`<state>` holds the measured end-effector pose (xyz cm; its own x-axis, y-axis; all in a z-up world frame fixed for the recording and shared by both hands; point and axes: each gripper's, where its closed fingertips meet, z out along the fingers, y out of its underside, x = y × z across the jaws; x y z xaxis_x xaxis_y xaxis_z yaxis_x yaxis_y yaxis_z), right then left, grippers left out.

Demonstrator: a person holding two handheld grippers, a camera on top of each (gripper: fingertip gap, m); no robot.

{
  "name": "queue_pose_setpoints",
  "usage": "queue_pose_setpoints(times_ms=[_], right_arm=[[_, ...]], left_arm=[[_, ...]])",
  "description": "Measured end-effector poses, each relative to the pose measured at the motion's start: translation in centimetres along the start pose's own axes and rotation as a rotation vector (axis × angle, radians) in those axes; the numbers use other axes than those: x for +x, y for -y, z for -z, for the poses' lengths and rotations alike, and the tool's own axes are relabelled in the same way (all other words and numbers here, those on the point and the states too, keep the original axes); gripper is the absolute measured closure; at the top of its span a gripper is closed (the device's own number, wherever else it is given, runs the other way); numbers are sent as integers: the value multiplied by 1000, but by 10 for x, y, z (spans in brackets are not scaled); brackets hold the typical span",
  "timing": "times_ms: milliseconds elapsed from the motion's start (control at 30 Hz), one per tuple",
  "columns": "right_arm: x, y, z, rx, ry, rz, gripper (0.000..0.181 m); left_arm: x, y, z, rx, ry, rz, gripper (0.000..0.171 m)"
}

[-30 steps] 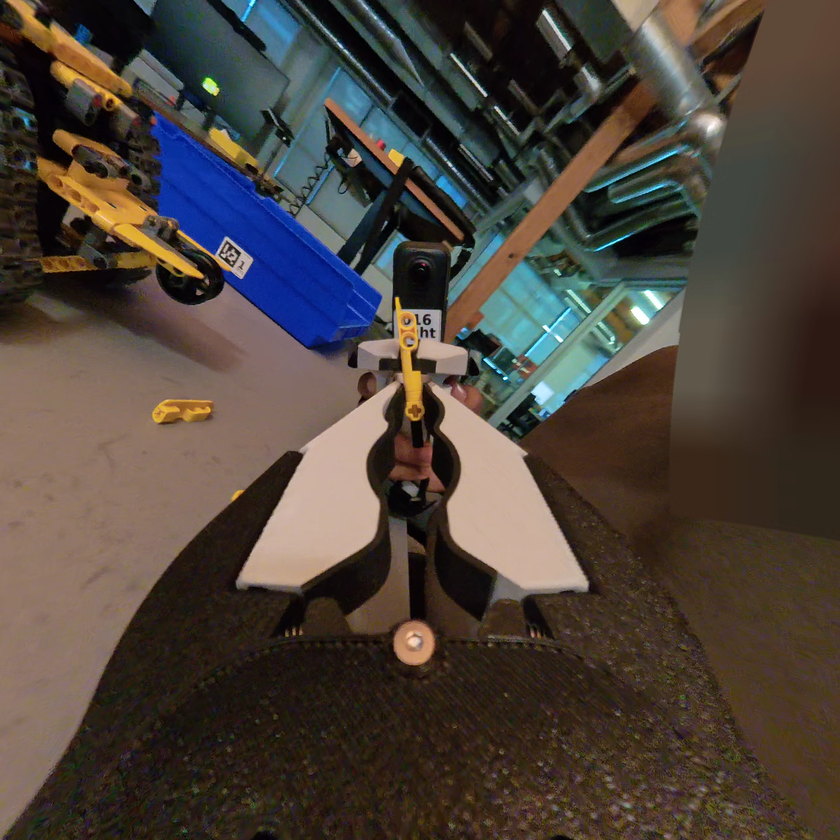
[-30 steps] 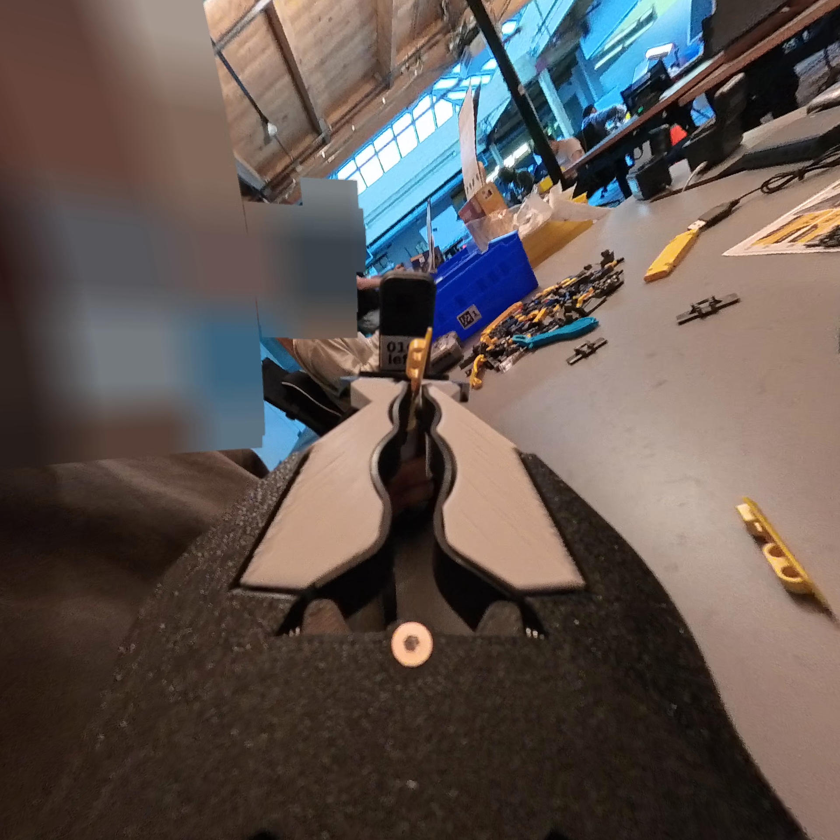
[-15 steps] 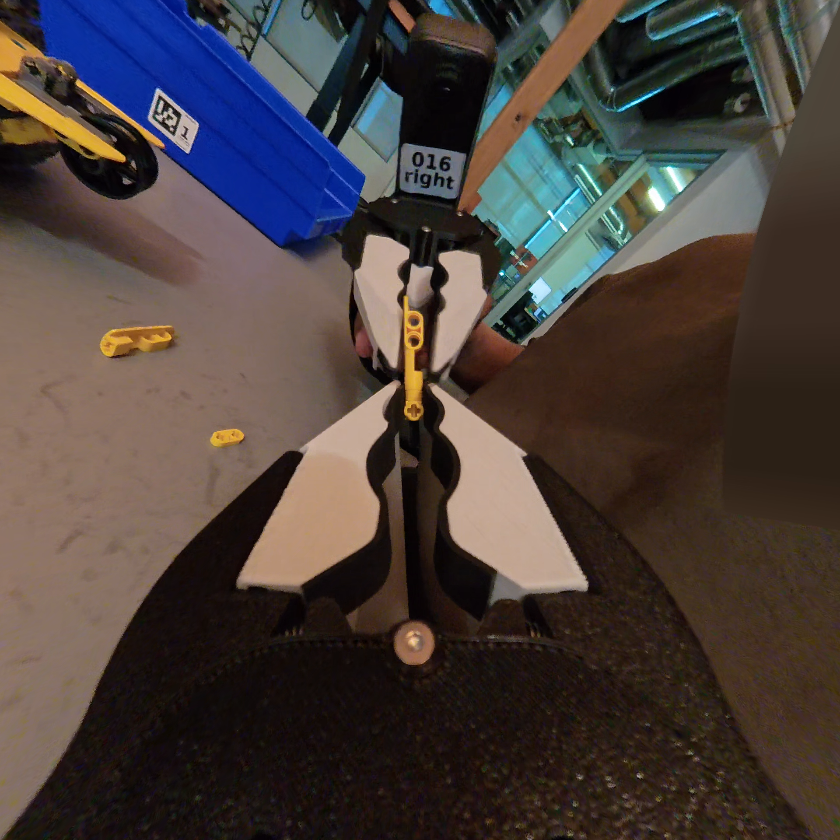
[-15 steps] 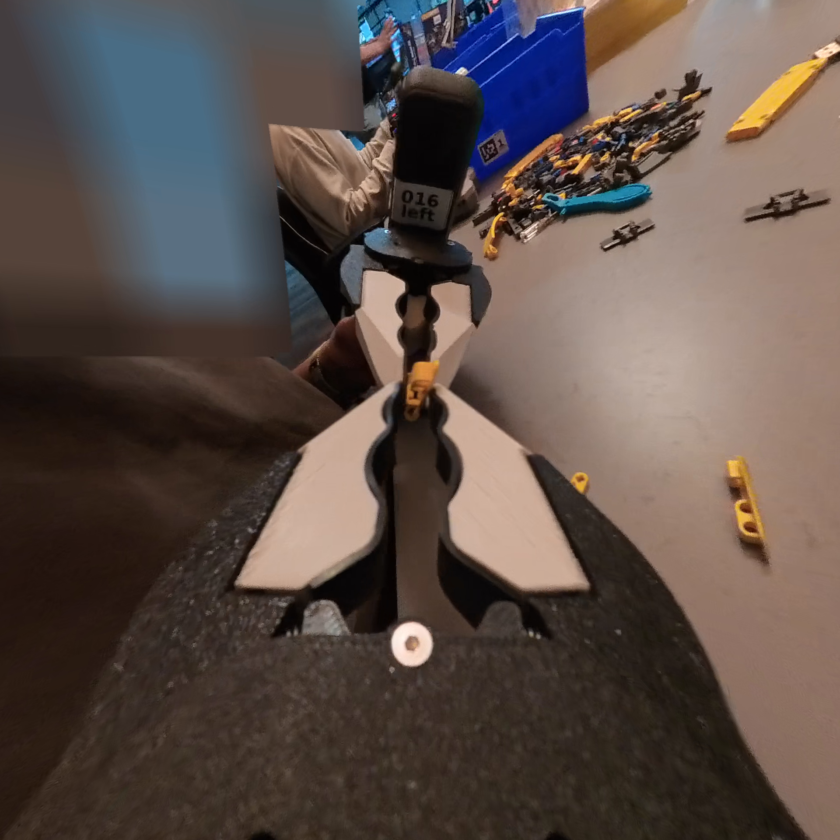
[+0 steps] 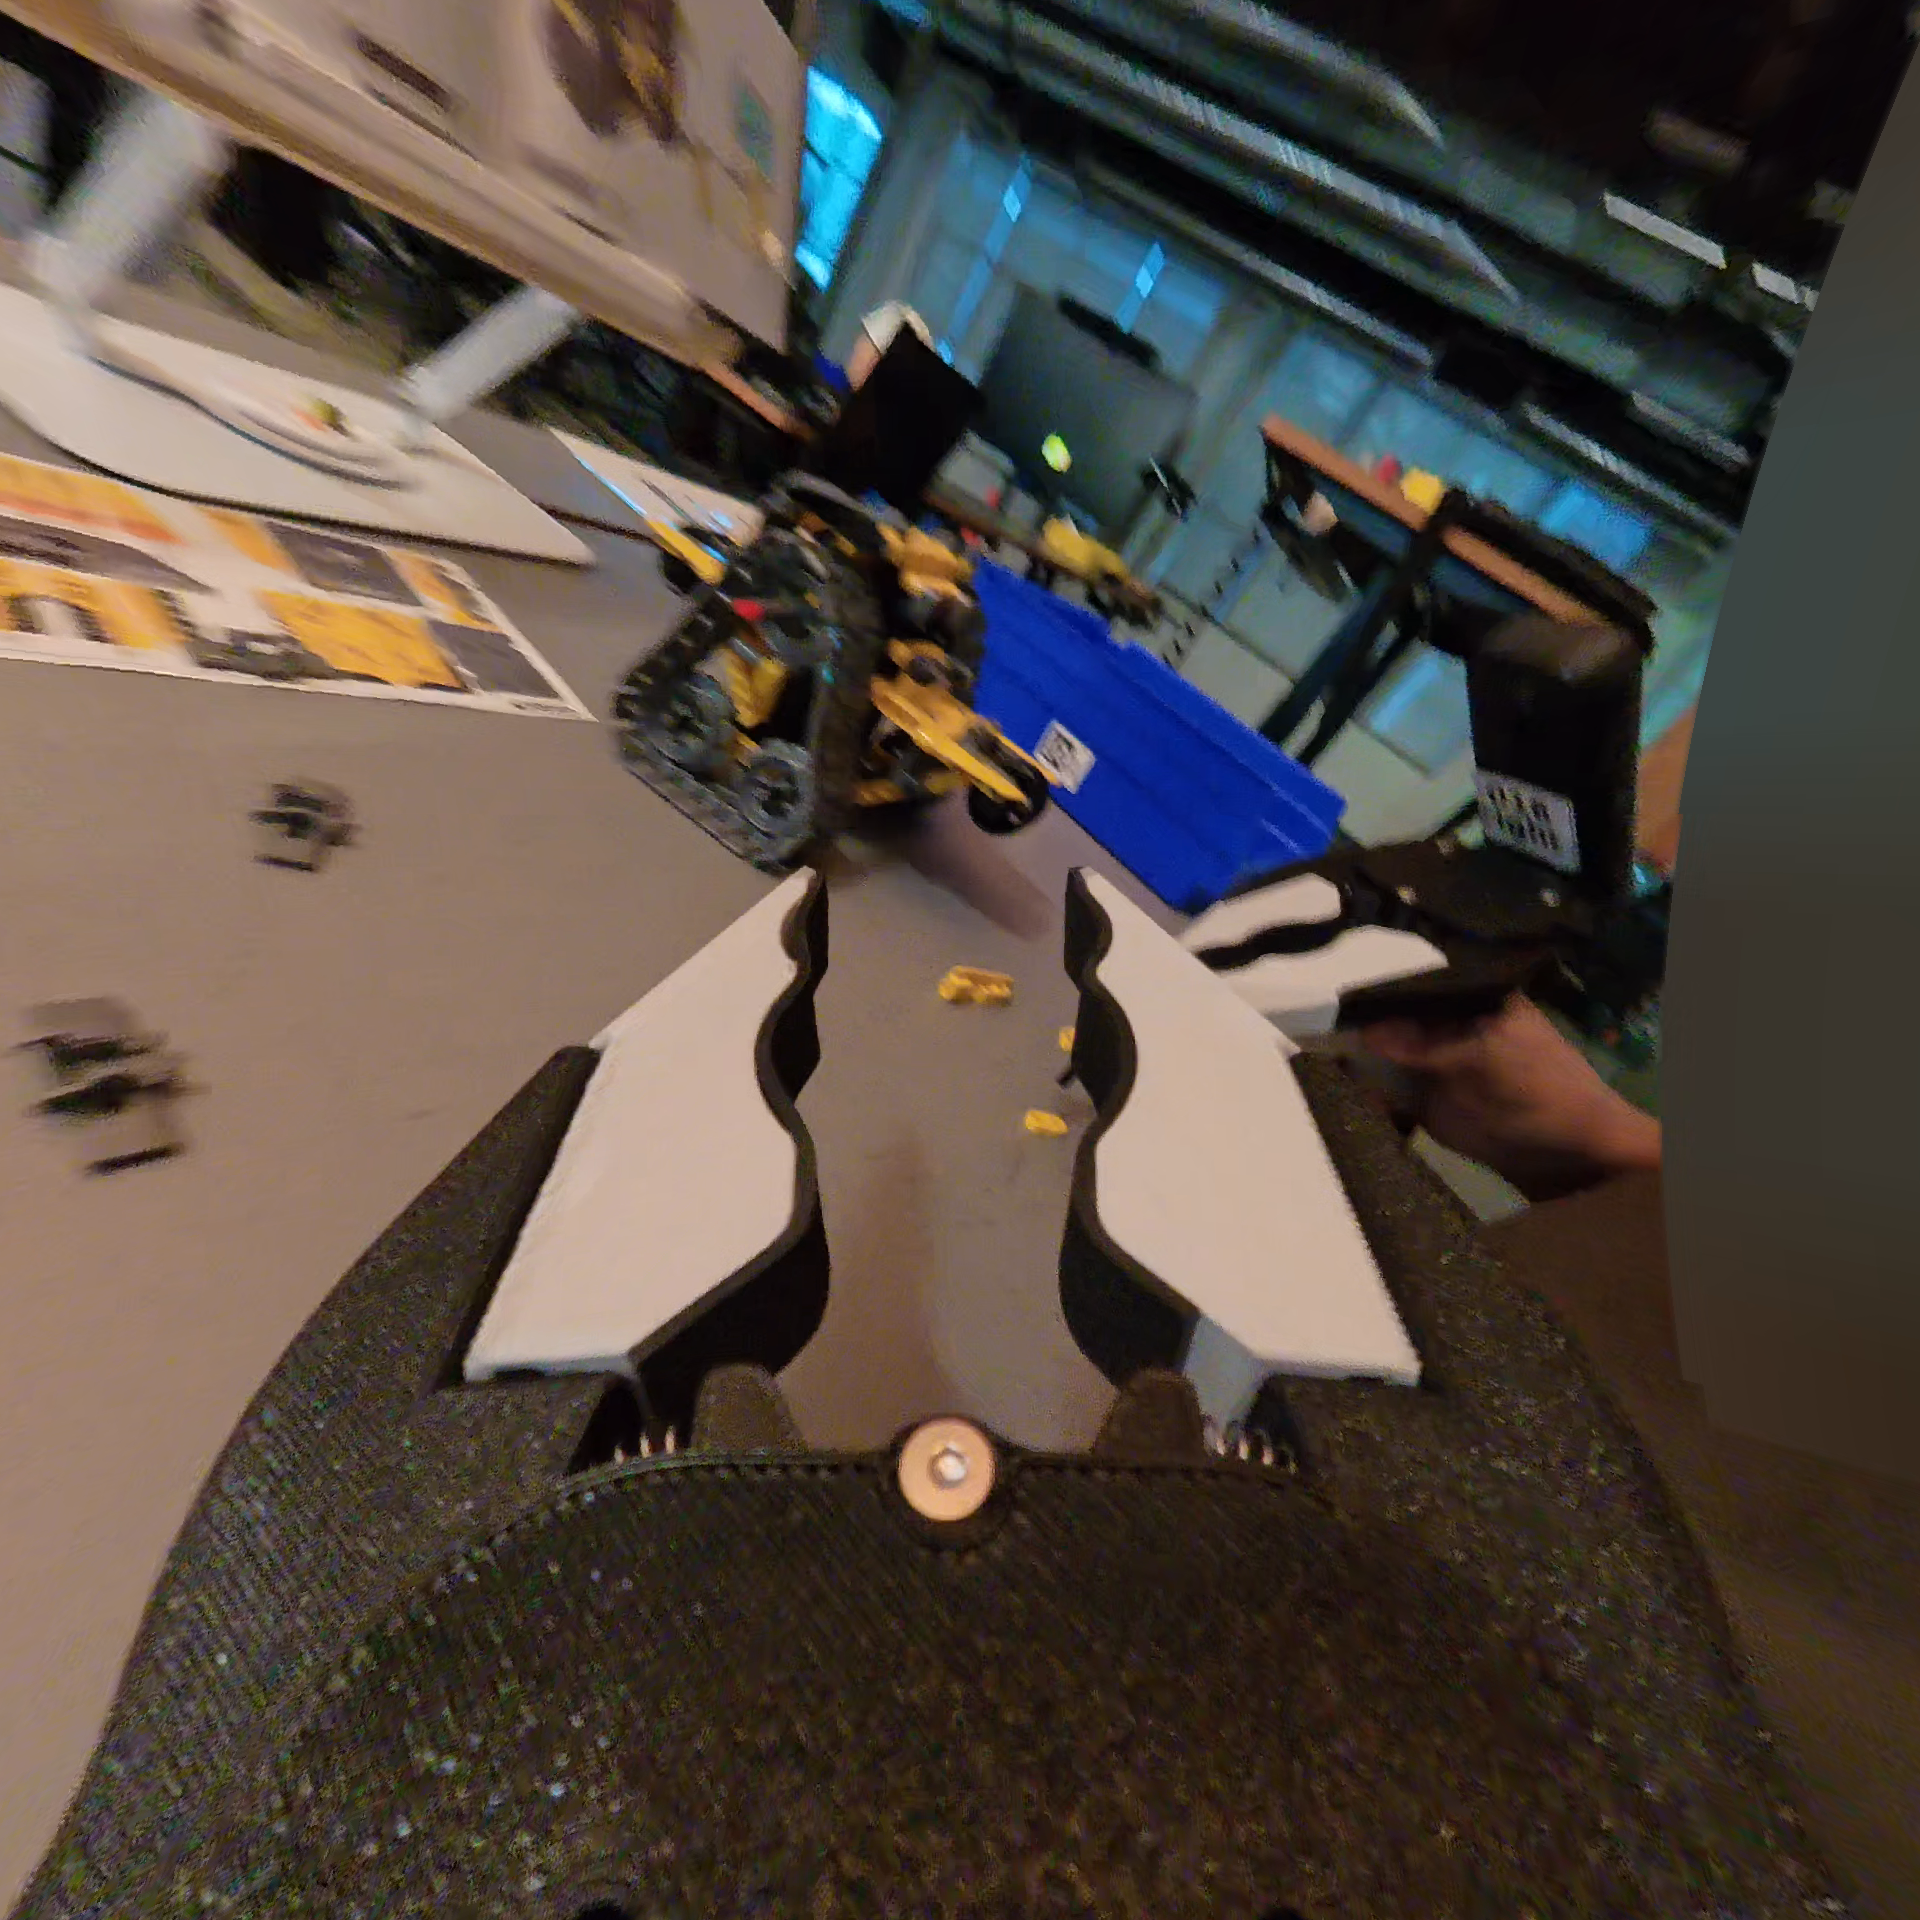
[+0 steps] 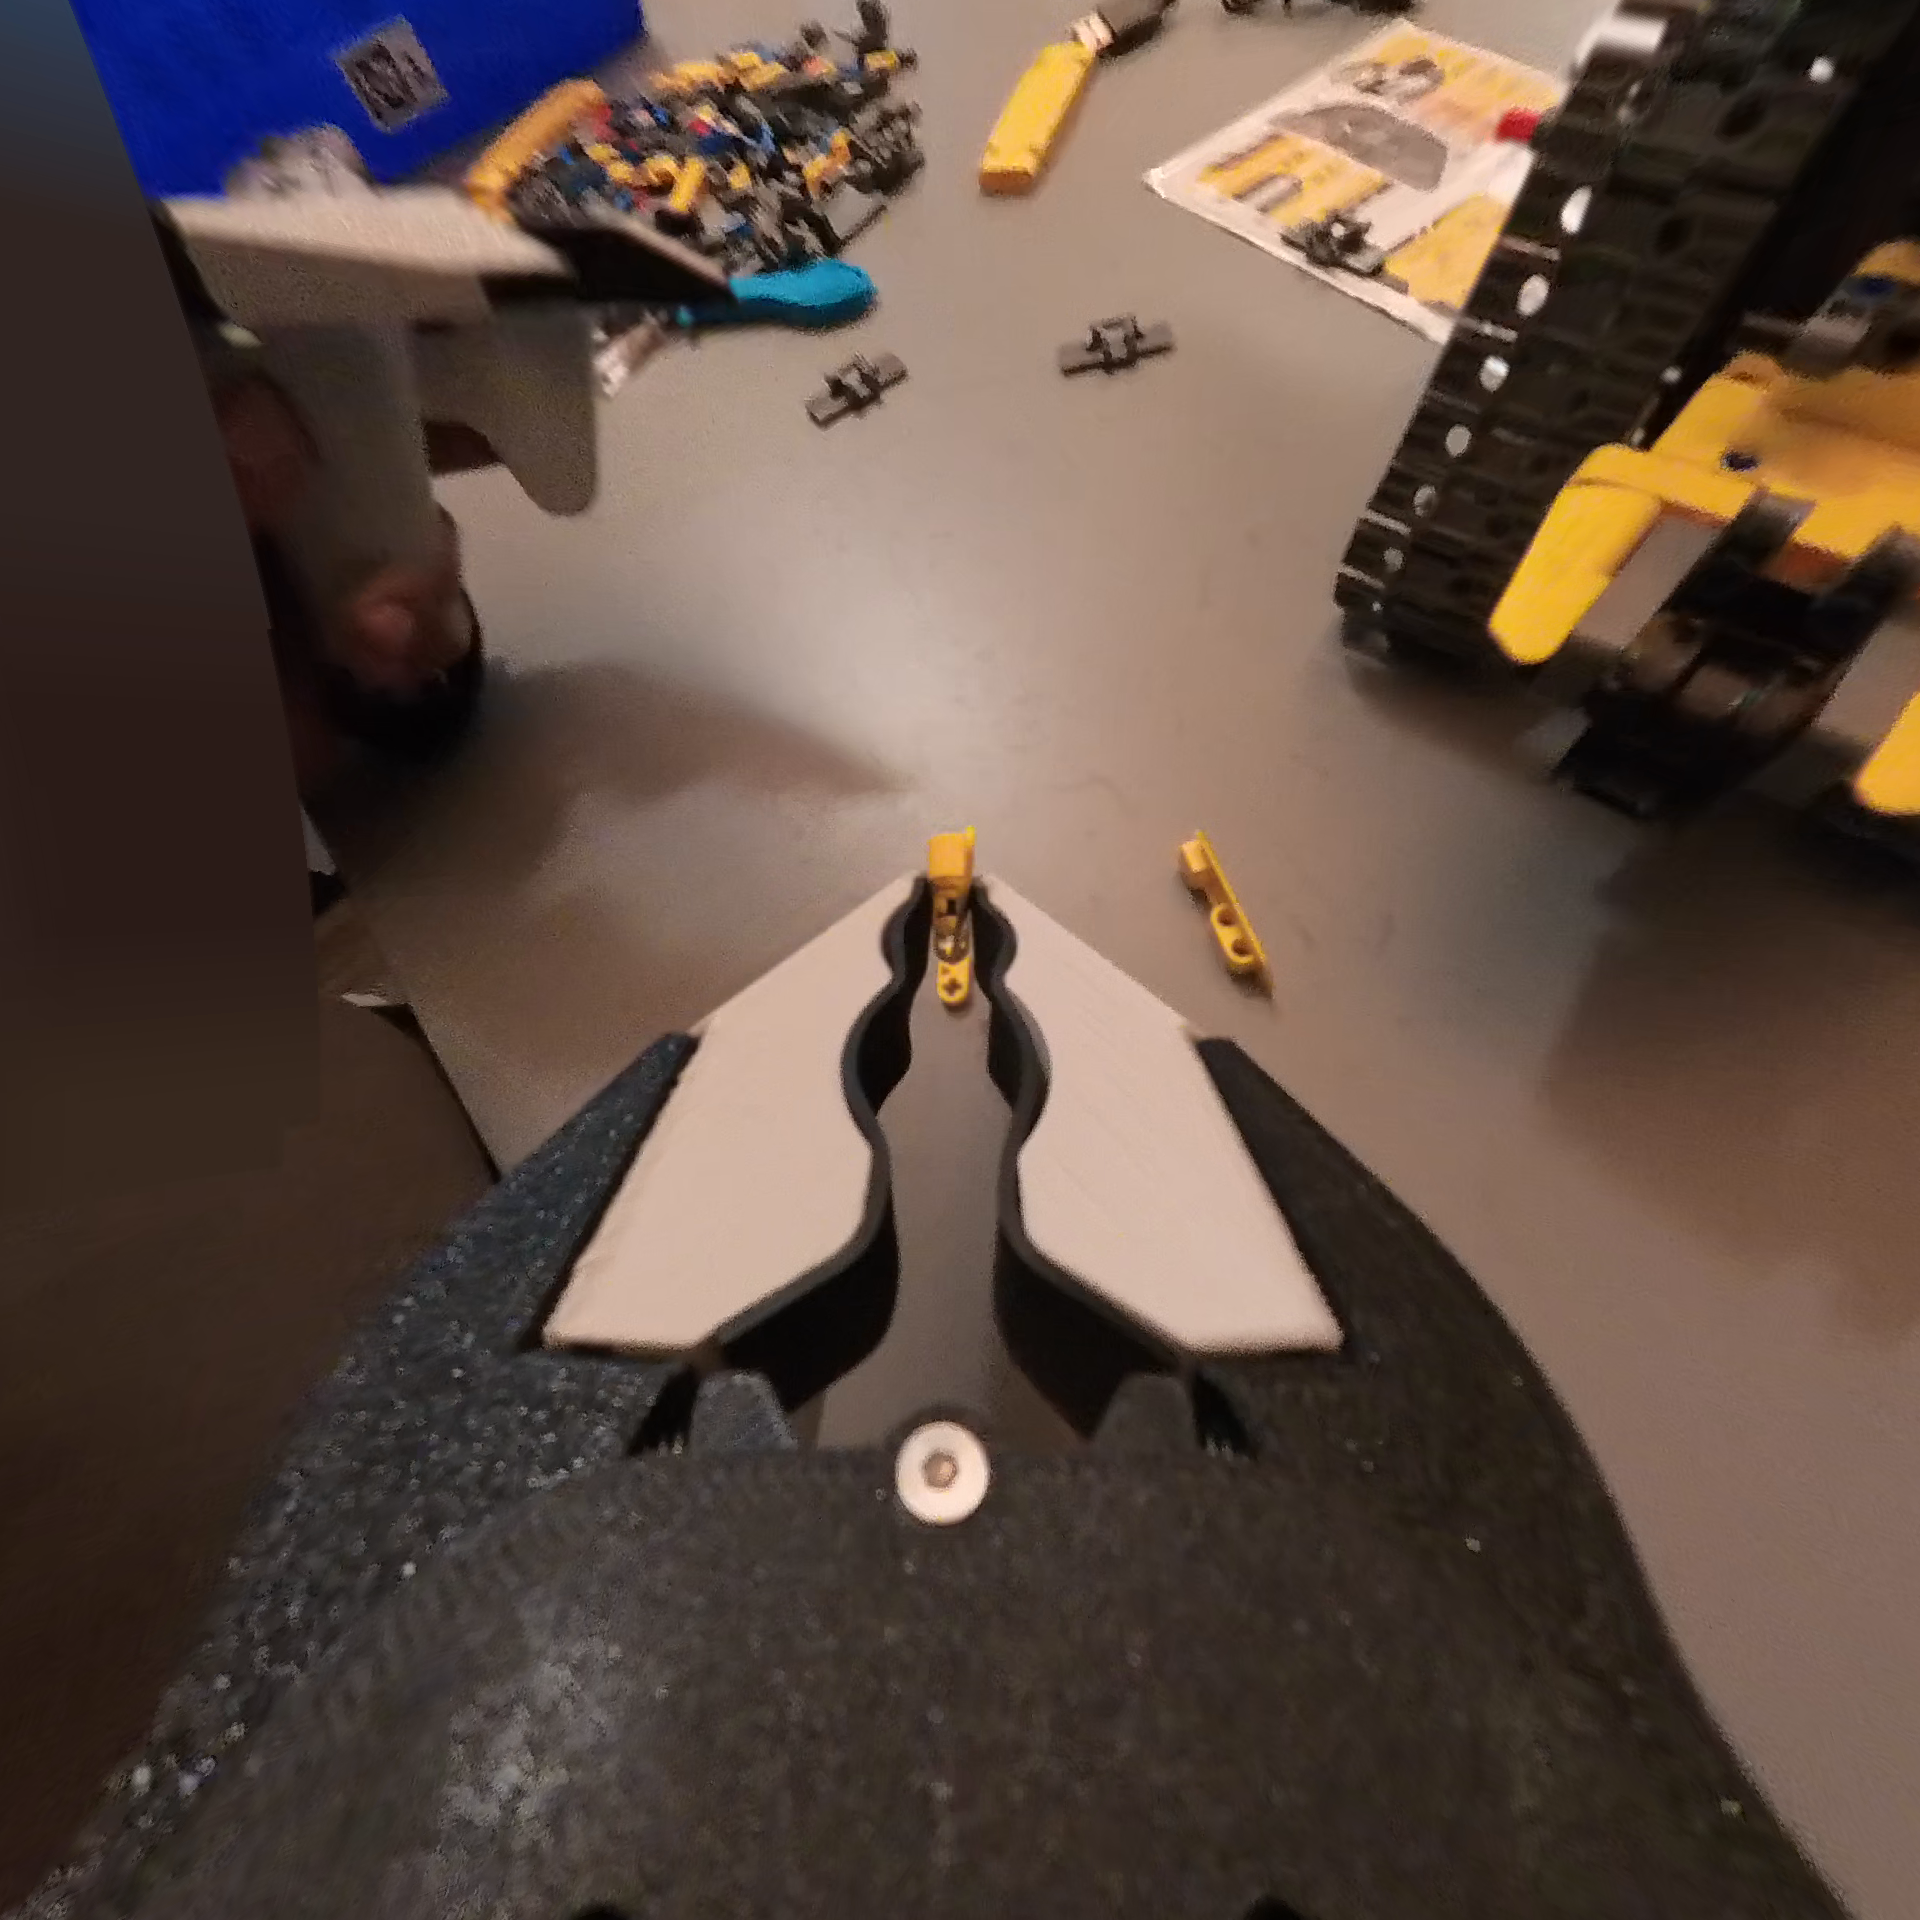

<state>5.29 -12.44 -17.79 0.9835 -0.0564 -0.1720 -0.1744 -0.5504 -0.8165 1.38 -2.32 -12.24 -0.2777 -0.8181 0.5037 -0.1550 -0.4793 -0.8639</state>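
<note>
My left gripper [image 5: 943,894] is open and empty above the grey table [image 5: 312,1039]. Small yellow pieces [image 5: 975,985] lie on the table between its fingers. My right gripper [image 6: 951,883] is shut on a small yellow brick assembly [image 6: 951,914], held just above the table. A yellow beam [image 6: 1224,916] lies to its right. The right gripper also shows in the left wrist view [image 5: 1309,940], held by a hand. The left gripper also shows in the right wrist view [image 6: 457,332] at upper left. A yellow and black tracked brick vehicle [image 5: 821,686] stands ahead; it also shows in the right wrist view [image 6: 1662,416].
A blue bin [image 5: 1143,758] stands behind the vehicle. A heap of loose brick parts [image 6: 727,156] lies by a blue bin [image 6: 312,73], with a teal tool [image 6: 800,296]. Black connector pieces [image 6: 1114,345] and an instruction sheet [image 6: 1351,177] lie on the table. My hands' fingertips stand some 12 centimetres from each other.
My left gripper opened and let go of the yellow piece, then swung away left. The right gripper keeps the yellow assembly and has tilted down toward the table.
</note>
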Motion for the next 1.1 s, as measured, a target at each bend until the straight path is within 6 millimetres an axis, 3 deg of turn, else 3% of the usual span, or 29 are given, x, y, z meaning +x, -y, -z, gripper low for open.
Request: queue_pose_setpoints(times_ms=[100, 200, 600, 1100], right_arm=[[-3, -6, -3, -52, -44, 0, 175], [-2, -9, -6, -108, -102, 48, 175], [-2, -12, -13, -245, -180, 24, 175], [-5, -12, -15, -236, -201, 77, 175]], left_arm=[[-14, 14, 16, 110, 0, 103, 131], [-16, 15, 21, 124, -77, 211, 133], [-16, 15, 20, 133, -83, 220, 130], [-17, 15, 20, 132, -81, 224, 131]])
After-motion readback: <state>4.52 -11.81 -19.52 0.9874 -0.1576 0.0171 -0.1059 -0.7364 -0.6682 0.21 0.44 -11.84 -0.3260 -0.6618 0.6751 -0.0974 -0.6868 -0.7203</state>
